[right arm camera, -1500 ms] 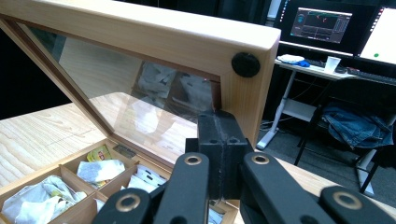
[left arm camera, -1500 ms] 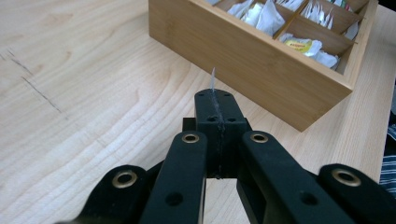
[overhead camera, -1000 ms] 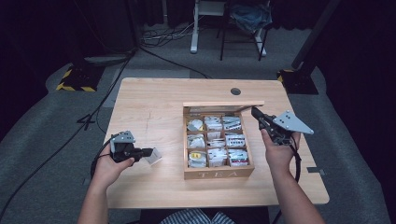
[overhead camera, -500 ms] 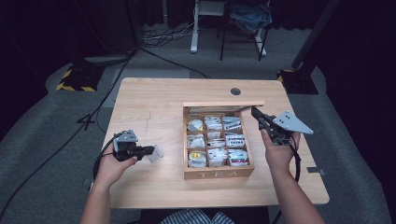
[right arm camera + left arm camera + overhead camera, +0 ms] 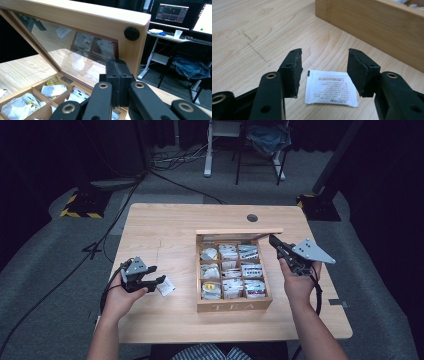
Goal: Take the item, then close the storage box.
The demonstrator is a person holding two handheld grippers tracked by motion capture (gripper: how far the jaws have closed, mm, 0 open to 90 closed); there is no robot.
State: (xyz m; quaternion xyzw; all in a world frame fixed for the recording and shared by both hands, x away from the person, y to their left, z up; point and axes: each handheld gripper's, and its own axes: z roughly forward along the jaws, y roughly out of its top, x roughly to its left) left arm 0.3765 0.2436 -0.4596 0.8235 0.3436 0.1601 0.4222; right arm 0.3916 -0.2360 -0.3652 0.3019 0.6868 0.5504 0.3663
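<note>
- A white tea sachet [image 5: 330, 86] lies flat on the pale wooden table [image 5: 165, 227], just released: half a second ago it sat at the tips of the left gripper [image 5: 150, 281]; now the jaws stand wide apart on either side of it, holding nothing.
- In the high view the sachet [image 5: 166, 286] rests at about 9 o'clock from the tea box [image 5: 234, 306], near it but not touching, and just beyond the left gripper's tips.
- Over the same second the left hand [image 5: 118, 299] has drawn slightly back toward the table's near edge, which suggests the set-down is finished and a packet has come out of the box.
- The right gripper [image 5: 280, 245] has not moved; its jaws are pressed together with no gap, their tips against the frame of the raised lid [image 5: 85, 20] at the box's 1 o'clock corner. Whether they pinch the frame or only prop it cannot be told.
- The sachet is a thin, matte paper rectangle with fine black print and a small black mark at one corner.
- The box is light, smooth-sanded wood, divided three by three, its compartments stuffed with crumpled paper packets; "TEA" is lettered on the front wall.
- The lid is a thick wooden frame around a clear, reflective pane, with a round black bumper [image 5: 131, 33] at its corner.
- The jaw pads are black, rough-edged and rubbery.
</note>
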